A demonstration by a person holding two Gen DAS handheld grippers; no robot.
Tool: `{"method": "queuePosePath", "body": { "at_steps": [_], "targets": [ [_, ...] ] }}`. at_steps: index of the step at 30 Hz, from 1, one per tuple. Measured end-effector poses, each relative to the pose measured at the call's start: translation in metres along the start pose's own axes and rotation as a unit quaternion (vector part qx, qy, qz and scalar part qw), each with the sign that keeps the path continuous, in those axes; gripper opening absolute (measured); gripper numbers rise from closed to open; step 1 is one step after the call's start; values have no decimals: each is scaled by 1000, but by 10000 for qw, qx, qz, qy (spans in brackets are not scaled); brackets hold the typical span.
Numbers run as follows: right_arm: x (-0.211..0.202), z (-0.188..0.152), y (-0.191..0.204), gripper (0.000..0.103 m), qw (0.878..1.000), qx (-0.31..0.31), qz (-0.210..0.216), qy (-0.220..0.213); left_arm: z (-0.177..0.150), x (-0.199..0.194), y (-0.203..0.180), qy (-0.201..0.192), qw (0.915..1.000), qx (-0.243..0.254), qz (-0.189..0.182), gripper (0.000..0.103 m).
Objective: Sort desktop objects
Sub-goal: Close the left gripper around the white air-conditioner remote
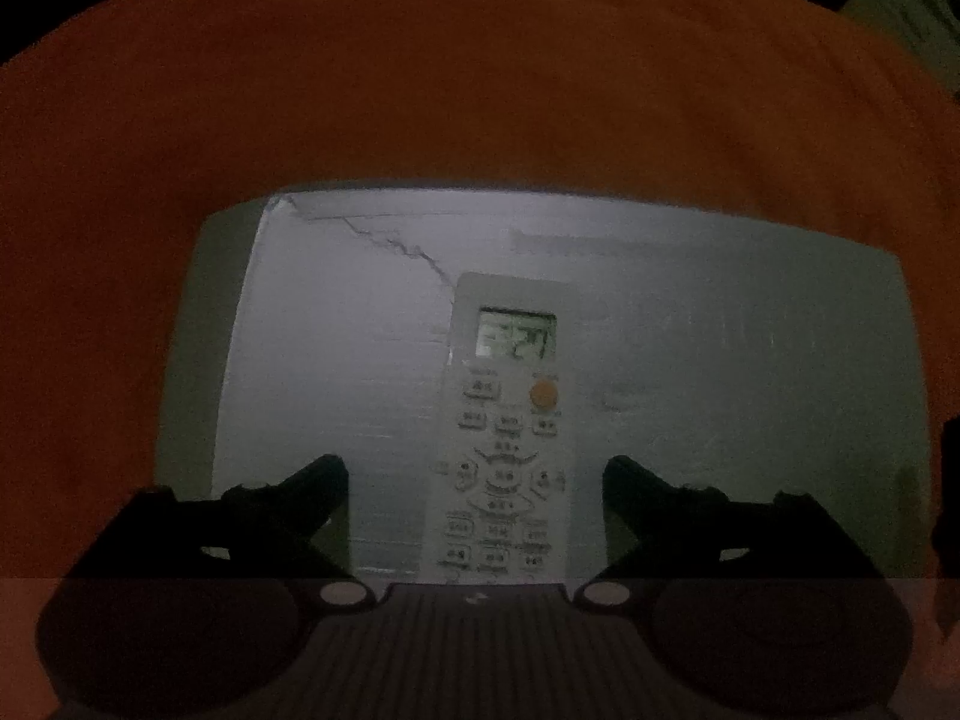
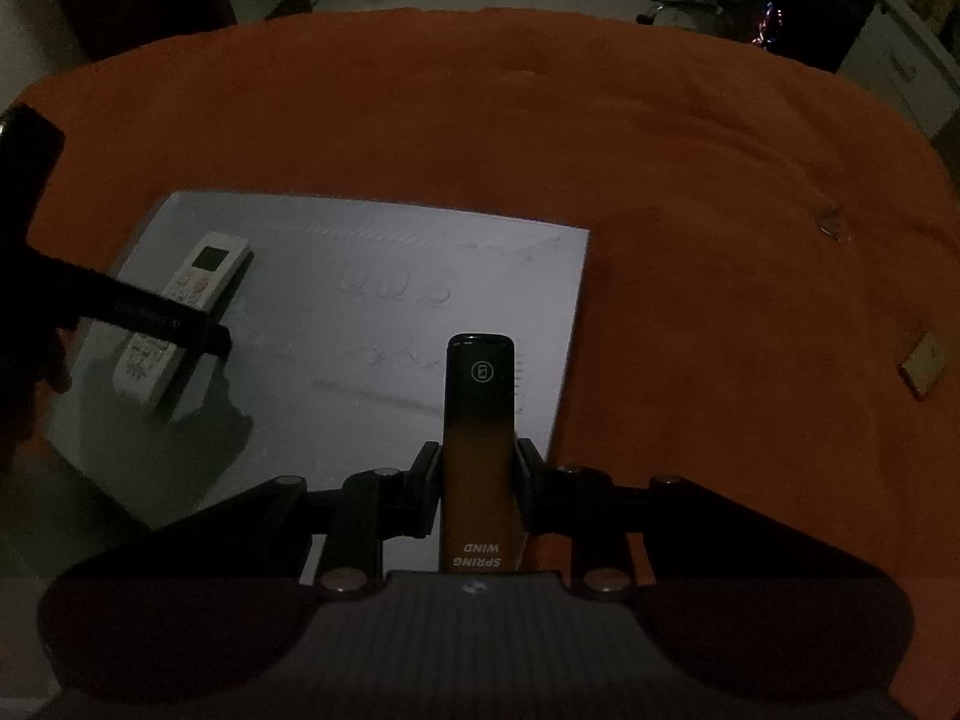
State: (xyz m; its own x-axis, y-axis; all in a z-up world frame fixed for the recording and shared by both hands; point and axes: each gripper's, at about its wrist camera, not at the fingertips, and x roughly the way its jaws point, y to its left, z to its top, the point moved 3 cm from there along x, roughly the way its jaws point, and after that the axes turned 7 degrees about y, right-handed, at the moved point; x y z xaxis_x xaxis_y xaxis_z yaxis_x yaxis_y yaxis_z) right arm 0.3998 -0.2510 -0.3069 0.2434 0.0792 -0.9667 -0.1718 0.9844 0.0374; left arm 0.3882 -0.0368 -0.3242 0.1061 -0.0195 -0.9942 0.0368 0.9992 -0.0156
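A white air-conditioner remote (image 1: 504, 420) with an orange button lies face up on a white board (image 1: 336, 330). My left gripper (image 1: 474, 480) points down over it, open, with a clear gap between each finger and the remote's sides. The right wrist view shows the same remote (image 2: 192, 282) at the board's left edge, with a black finger (image 2: 168, 318) of the left gripper crossing it. My right gripper (image 2: 478, 468) is shut on a slim black-to-orange stick (image 2: 480, 384) marked SPRING WIND, held over the near right part of the white board (image 2: 390, 276).
An orange cloth (image 2: 690, 180) covers the table around the board. A small tan square (image 2: 924, 363) and a small dark scrap (image 2: 831, 222) lie on it at the right. A pale cabinet (image 2: 900, 60) stands beyond the far right edge. The room is dim.
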Motion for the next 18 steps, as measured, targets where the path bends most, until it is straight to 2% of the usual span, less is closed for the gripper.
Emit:
{"method": "queuePosePath", "body": {
  "at_steps": [2,3,4,5,6,11,14,18],
  "targets": [
    [-1,-1,2,28,10000,-28,-24,13,-5,-3,2,-128,9999,-33,33,97],
    [-1,-1,3,28,10000,-49,-33,21,-7,-4,2,-180,9998,-22,-2,96],
    [-2,0,6,28,9999,-90,-43,29,-8,-3,1,-203,9997,52,-80,88],
    [2,2,9,28,9999,-109,-54,27,-9,-3,1,-225,9995,126,-158,46],
    [2,2,10,28,9999,-116,-50,32,-9,-2,0,-247,9993,208,-204,40],
    [-7,-1,12,28,9999,-150,-46,24,-14,-8,-11,-317,9959,825,184,40],
    [-15,4,10,28,9999,-110,-36,-67,-16,-34,-8,-407,9946,950,16,40],
    [-30,13,8,28,9998,-49,-10,-215,-19,-87,-1,-658,9923,1028,-202,40]
  ]
}}
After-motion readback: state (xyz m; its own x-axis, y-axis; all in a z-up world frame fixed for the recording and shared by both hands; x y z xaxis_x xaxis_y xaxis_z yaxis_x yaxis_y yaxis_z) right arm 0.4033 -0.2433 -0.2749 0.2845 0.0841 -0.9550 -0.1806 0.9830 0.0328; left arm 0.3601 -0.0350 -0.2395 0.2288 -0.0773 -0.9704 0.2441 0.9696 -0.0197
